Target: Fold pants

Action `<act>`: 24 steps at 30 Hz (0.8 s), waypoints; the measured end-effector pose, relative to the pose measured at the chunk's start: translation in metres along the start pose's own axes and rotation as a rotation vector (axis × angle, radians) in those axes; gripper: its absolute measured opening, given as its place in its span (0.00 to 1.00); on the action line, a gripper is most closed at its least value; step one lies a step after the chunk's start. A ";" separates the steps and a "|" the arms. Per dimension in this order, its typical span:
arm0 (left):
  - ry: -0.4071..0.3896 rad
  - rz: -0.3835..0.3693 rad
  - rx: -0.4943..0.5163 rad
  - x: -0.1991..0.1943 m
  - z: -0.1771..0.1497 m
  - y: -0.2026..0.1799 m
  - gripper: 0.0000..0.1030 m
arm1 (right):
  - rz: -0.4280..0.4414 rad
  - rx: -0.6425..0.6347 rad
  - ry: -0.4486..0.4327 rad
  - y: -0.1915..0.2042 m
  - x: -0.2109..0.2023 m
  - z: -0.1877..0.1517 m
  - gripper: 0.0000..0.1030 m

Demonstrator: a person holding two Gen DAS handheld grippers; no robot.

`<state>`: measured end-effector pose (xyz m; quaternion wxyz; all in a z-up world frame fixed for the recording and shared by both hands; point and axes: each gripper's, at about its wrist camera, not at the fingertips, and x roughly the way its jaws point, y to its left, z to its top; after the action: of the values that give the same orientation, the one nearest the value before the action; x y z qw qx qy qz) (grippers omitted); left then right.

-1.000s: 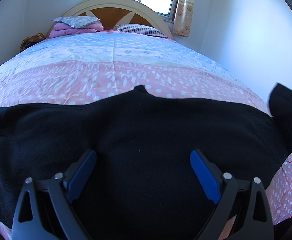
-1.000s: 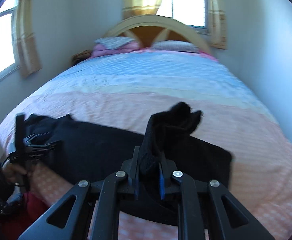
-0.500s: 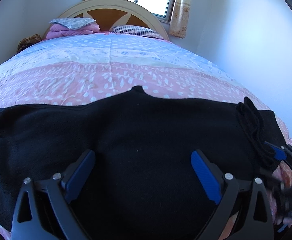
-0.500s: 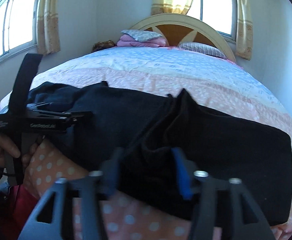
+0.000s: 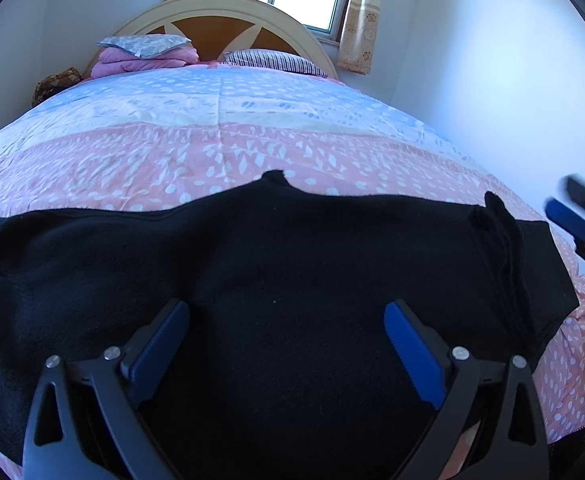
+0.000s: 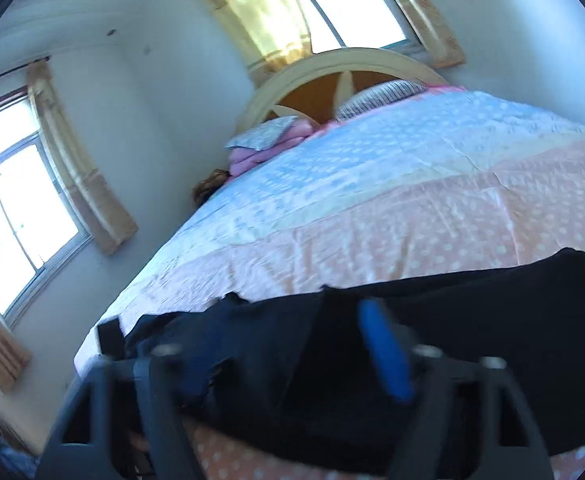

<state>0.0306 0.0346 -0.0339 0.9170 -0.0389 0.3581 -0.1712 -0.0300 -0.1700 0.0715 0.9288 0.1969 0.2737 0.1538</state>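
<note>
Black pants (image 5: 276,280) lie spread across the near edge of the bed, with a folded-over strip of cloth (image 5: 504,256) lying on their right part. My left gripper (image 5: 288,344) is open and empty, its blue pads just above the middle of the pants. My right gripper (image 6: 292,344) is open and empty above the pants (image 6: 472,340), in a blurred, tilted view. It also shows in the left wrist view (image 5: 580,216) at the far right, off the cloth.
The bed has a pink and blue dotted quilt (image 5: 220,132). Pillows and folded pink bedding (image 5: 148,56) lie at the headboard (image 5: 220,20). A white wall (image 5: 492,80) stands close on the right. Windows with curtains (image 6: 80,184) are on the left and back walls.
My right gripper carried the pant end over the pants, opened and let it go, then pulled back to the right. The cloth now lies folded over. My left gripper stayed open in place.
</note>
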 end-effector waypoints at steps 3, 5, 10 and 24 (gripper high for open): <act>0.002 0.001 0.001 0.000 0.000 0.000 0.98 | -0.093 -0.035 0.096 0.004 0.046 -0.008 0.16; 0.010 0.009 0.009 0.001 0.000 -0.001 0.98 | -0.109 -0.053 0.162 0.000 0.070 -0.020 0.16; 0.020 0.028 0.025 0.004 0.000 -0.003 0.98 | -0.068 0.053 0.126 -0.016 0.087 -0.029 0.16; 0.018 0.024 0.017 0.003 0.000 -0.003 0.99 | -0.272 -0.074 0.170 0.002 0.028 -0.037 0.17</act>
<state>0.0315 0.0308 -0.0356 0.9162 -0.0251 0.3650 -0.1636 -0.0284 -0.1469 0.0309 0.9211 0.1099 0.3697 0.0526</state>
